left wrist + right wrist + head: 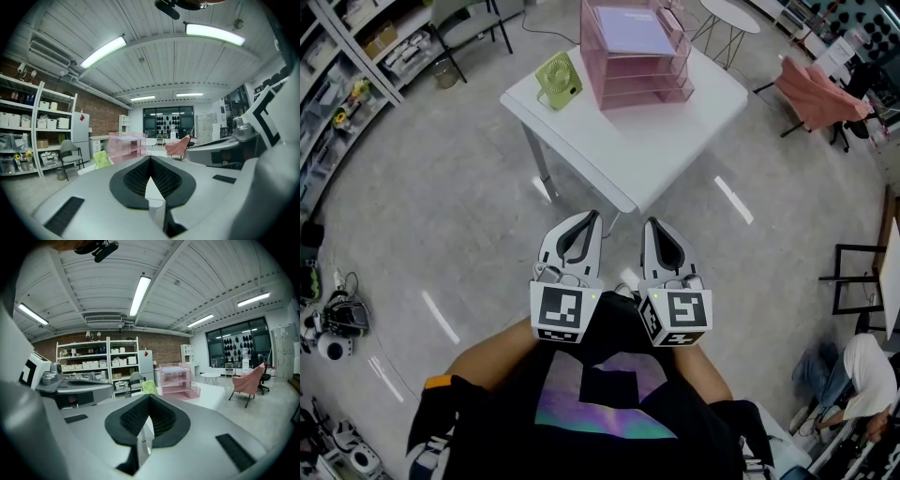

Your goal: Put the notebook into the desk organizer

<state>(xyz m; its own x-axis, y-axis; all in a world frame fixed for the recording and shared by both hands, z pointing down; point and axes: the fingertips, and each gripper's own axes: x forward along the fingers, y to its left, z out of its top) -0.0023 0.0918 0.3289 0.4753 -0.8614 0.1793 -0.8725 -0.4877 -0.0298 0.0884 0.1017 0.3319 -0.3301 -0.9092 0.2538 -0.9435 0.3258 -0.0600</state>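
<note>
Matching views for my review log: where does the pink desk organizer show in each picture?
Head view: pink desk organizer at top centre, on the white table.
Left gripper view: small, left of centre, in the distance.
Right gripper view: slightly right of centre, mid-height.
Shared landmark: the green fan to the organizer's left in every view.

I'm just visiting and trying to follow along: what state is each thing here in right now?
left gripper: shut, empty, short of the table.
right gripper: shut, empty, beside the left one.
notebook: lying flat in the top tray.
desk organizer: upright on the white table.
green fan: standing beside the desk organizer; can't tell if it runs.
</note>
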